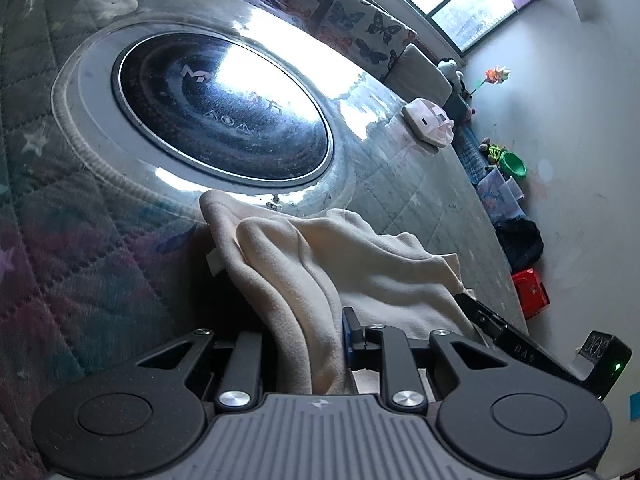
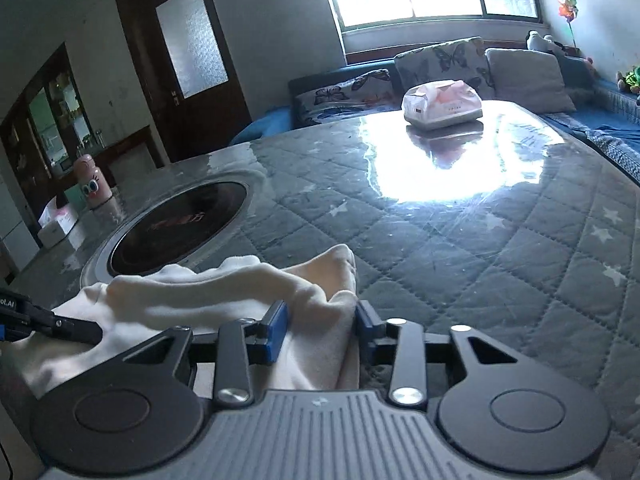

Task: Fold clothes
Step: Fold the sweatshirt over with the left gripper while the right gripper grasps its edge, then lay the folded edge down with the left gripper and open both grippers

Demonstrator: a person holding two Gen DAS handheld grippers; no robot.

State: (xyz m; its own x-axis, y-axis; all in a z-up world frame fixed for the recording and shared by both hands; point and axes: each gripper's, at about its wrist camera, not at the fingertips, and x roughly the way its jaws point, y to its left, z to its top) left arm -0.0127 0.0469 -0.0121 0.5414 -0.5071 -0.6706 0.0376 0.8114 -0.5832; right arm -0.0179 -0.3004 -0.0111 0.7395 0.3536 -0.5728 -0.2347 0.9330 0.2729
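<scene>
Nearest, the left gripper (image 1: 308, 344) is clamped on a thick fold of the cream garment (image 1: 320, 264). The right gripper (image 2: 320, 332) has the other bunched end between its blue pads (image 2: 277, 330), apparently pinched, though the contact is hard to confirm. The garment lies crumpled at the near edge of the quilted tabletop (image 2: 460, 248), beside the inset cooktop (image 2: 180, 232). A loose right hold could let that end slip and spoil the fold. Farther off sits a tissue pack (image 2: 442, 106).

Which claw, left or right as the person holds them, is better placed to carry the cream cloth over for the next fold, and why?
Probably the right claw: the cream cloth sits between its blue pads, with open quilted table ahead. The left claw also holds cloth, beside the round black cooktop.
</scene>
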